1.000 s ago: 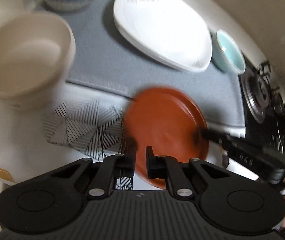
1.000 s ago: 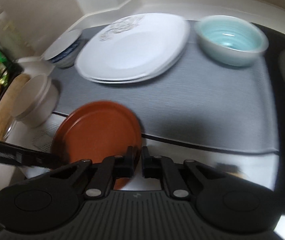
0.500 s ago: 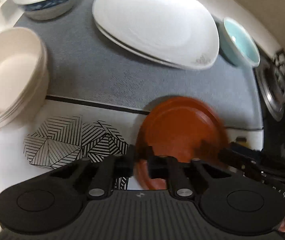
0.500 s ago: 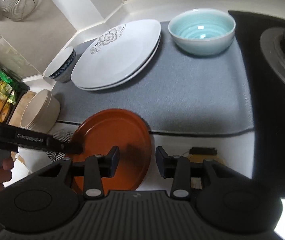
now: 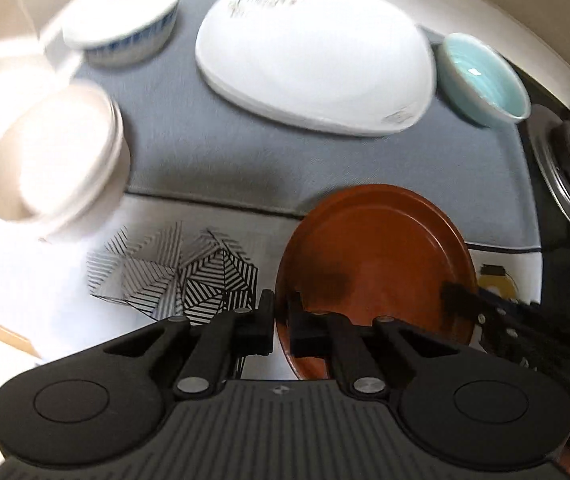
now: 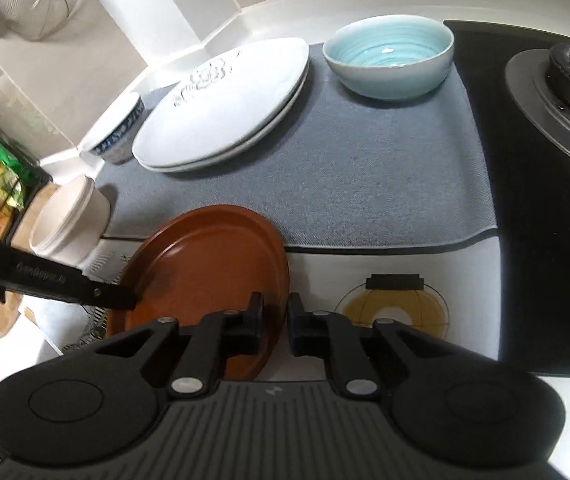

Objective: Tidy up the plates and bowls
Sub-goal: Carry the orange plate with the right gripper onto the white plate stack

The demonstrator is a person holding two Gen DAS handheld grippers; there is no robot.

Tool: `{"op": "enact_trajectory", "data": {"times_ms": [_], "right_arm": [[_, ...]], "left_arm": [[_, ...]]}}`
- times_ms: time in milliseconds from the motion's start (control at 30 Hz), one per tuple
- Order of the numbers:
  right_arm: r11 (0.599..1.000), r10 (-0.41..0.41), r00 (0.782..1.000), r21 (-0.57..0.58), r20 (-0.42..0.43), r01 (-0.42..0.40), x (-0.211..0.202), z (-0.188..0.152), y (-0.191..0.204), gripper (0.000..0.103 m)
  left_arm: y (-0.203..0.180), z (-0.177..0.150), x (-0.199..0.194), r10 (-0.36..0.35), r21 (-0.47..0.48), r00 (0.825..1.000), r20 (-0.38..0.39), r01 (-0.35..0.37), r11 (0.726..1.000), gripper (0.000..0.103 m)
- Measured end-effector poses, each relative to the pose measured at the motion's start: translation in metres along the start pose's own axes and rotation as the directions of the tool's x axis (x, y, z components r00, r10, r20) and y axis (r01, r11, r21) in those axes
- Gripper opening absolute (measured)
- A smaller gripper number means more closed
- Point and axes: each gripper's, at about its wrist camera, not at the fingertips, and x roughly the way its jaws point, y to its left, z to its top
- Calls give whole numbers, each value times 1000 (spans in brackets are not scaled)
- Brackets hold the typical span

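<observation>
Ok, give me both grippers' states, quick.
Left gripper: shut on the brown plate rim.
Right gripper: shut on the same plate's opposite rim.

Both grippers' jaws pinch the brown plate (image 6: 205,264) — opposite rims.

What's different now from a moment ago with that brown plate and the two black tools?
The right tool, wide open half a second ago, has narrowed again around the brown plate at its rim. The left tool has kept its grip on the opposite rim. The plate has barely shifted. The white plates and the turquoise bowl stayed put.
</observation>
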Motion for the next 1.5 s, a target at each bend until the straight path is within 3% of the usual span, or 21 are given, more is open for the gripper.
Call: {"op": "enact_trajectory", "data": {"times_ms": [133,333,533,767,900,1133,1400,1500], "right_arm": [[999,29,999,23,40,-30,-14,7,6,13],[999,36,994,-28,99,-33,-35,30,37,13],[1000,-11,986,-7,166,13,-56,66,66,13],[999,-51,968,8,247,50,-77,108,114,13],[995,-94,950,3,297,97,-78,126,142,13],[986,-153,921,-4,358,165,-70,144,167,13],[975,-218,918,41,331,217,-44,156,163,13],[975,-223,928,67,297,213,-20,160,141,13]], "left_arm": [[-13,5,-31,61,53,996,58,-64,997,7],[-13,34,-61,106,37,987,118,-112,993,7],[0,68,-101,48,82,970,238,-70,994,7],[14,102,-143,17,164,921,389,-88,983,8],[34,122,-148,-30,178,906,422,-51,983,8],[63,155,-132,-114,227,924,366,30,973,9],[64,174,-95,-141,254,942,306,62,965,9],[66,187,-61,-156,195,961,230,112,974,9]]}}
